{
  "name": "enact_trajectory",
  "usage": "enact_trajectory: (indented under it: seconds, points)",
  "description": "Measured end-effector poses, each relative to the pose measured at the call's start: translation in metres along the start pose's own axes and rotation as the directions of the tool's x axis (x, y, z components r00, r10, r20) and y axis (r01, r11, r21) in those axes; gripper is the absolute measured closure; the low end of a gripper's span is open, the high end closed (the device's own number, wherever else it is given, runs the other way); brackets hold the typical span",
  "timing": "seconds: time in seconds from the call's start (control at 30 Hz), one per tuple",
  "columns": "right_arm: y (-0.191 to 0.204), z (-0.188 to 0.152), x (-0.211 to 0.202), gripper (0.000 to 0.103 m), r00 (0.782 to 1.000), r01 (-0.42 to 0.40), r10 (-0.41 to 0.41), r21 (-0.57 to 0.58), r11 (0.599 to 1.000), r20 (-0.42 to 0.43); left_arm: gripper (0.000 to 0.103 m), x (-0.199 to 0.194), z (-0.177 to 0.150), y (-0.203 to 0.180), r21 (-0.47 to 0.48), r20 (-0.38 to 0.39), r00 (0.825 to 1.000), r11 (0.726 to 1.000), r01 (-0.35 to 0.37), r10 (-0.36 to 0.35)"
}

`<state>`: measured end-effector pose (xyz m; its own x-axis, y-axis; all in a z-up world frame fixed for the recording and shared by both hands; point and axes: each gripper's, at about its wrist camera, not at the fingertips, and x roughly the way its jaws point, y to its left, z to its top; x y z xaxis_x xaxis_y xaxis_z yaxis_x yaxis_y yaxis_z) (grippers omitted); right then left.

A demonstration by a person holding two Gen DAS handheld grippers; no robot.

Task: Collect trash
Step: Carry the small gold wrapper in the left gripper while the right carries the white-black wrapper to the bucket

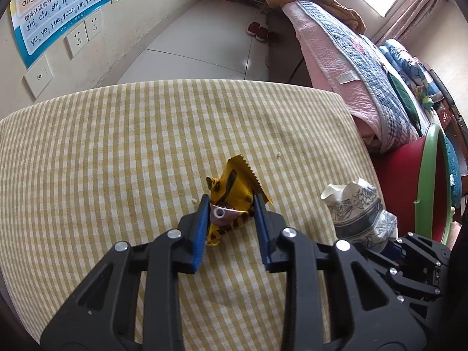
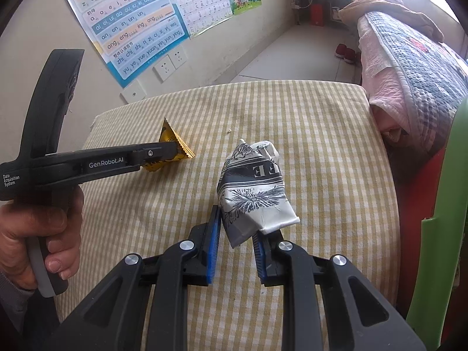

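Close to us, our left gripper (image 1: 231,204) has its two blue fingers (image 1: 201,228) pressed in on a yellow snack wrapper (image 1: 234,187). The wrapper is crumpled and sits on the checked tablecloth (image 1: 117,152), near the middle of the table. In the right wrist view we see a hand (image 2: 41,234) holding the left gripper's black handle.

Our right gripper (image 2: 237,223) has its fingers squeezed on a crushed white and grey carton (image 2: 254,193). The carton sticks up from the fingers, to the right of the wrapper and apart from it.

Just past the table's right edge we see a red bin with a green rim (image 1: 427,187). Farther off are a bed with a pink quilt (image 1: 345,67), letter posters (image 2: 131,26) on the wall, and red slippers (image 1: 257,30) on the floor.
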<state>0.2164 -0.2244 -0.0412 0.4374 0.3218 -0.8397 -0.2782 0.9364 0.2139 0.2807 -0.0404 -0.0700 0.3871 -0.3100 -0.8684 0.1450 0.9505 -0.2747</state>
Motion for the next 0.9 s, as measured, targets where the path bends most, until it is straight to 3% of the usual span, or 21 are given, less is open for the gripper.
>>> enact_trajectory:
  seconds: [0.37, 0.9]
  points:
    - [0.013, -0.004, -0.036, 0.083, 0.999, 0.005, -0.004, -0.011, 1.000, 0.054, 0.075, -0.045, -0.021, -0.017, 0.002, 0.036, 0.999, 1.000, 0.009, -0.009]
    - [0.010, -0.048, -0.110, 0.082, 0.990, 0.030, -0.033, 0.026, 0.999, 0.135, 0.075, -0.108, -0.073, -0.069, 0.049, 0.087, 0.996, 0.998, 0.029, -0.033]
